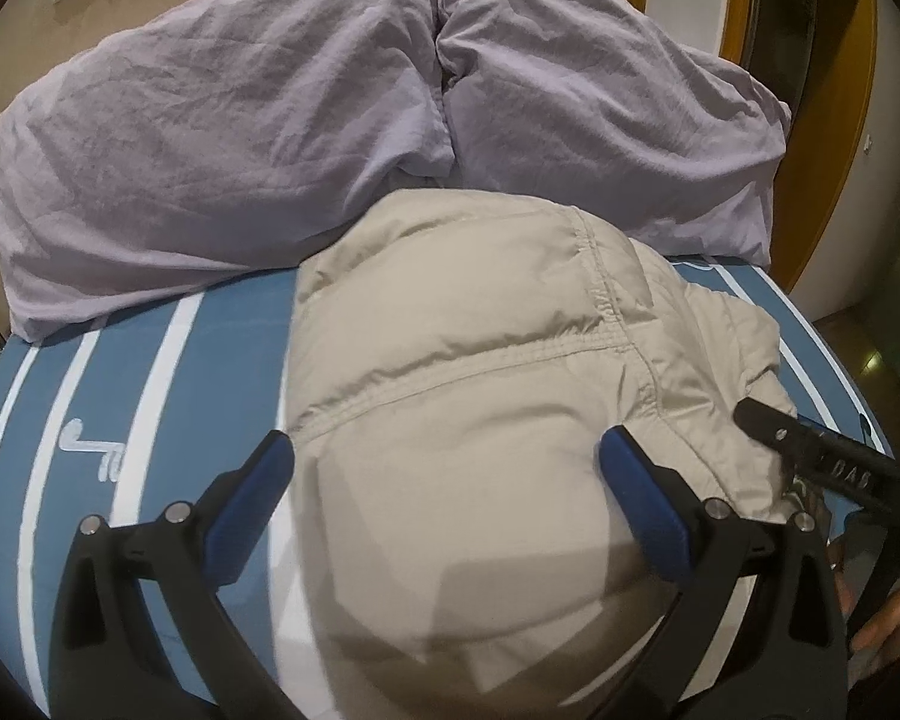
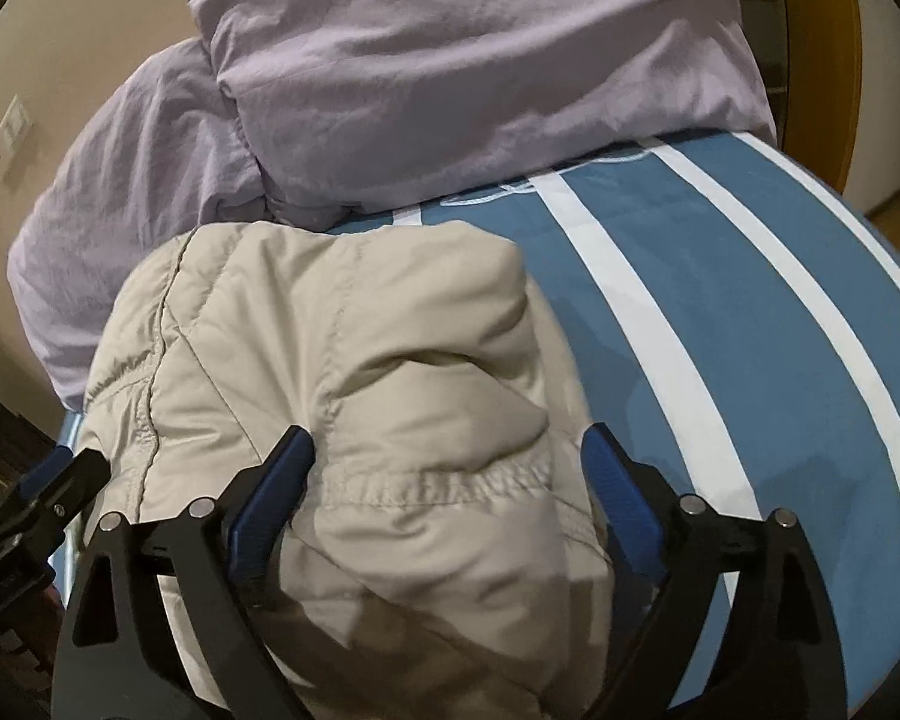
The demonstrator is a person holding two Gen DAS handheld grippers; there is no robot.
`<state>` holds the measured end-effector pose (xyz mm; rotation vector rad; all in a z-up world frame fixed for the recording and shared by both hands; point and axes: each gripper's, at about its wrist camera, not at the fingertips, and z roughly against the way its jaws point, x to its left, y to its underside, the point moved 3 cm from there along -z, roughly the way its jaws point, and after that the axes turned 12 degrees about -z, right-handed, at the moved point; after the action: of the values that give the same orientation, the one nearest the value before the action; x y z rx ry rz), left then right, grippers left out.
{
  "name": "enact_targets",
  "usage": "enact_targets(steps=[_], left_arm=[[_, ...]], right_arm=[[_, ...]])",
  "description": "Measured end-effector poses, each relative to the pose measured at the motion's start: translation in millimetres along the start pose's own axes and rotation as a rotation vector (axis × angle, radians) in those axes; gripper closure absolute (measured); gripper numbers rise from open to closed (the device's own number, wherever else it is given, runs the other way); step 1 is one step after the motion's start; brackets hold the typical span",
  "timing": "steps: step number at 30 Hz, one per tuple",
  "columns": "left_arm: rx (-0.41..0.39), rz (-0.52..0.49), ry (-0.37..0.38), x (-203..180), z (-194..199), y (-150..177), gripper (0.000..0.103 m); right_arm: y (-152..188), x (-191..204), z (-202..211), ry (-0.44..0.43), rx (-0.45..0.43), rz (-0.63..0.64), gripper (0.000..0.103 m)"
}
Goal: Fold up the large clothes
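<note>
Your right tongs (image 2: pixel 447 468), the black gripper with blue pads, stand wide open over the near end of the puffy beige quilted jacket (image 2: pixel 342 372). The soft cloth bulges up between the pads, but they do not squeeze it. The left blue pad (image 2: pixel 282 480) just touches a fold and the other pad sits off the cloth edge. Your left tongs (image 1: pixel 444 474) are also spread wide, one pad on each side of the jacket's near bulge, and they hold nothing.

The jacket lies on the blue bedspread with white stripes (image 2: pixel 720 276), already folded into a thick bundle. Its far end sits right up against the crumpled pale purple duvet (image 1: pixel 210 138) at the back of the bed.

It looks like you are at the end of a fold, letting go and patting the bundle flat. Next you need to press the puffy top down so it stays shut, or take a loose flap on the right side and tuck it in. Go gently, because this cloth springs back.

The bundle's long side runs away from you, from the tongs toward the duvet. A stitched seam (image 1: pixel 510 360) runs across it. I cannot tell which end is the collar.
</note>
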<state>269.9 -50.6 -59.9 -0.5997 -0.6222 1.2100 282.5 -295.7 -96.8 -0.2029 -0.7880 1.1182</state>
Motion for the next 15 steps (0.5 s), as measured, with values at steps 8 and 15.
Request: enact_targets(steps=[8, 15], left_arm=[[0.016, 0.025, -0.029, 27.1, 10.5, 1.5, 0.002], [0.057, 0.085, 0.015, 51.3, -0.5, 2.0, 0.002]], right_arm=[[-14.5, -8.5, 4.9, -0.034, 0.071, -0.052, 0.003], [-20.6, -26.0, -21.0, -0.134, 0.235, -0.187, 0.001]])
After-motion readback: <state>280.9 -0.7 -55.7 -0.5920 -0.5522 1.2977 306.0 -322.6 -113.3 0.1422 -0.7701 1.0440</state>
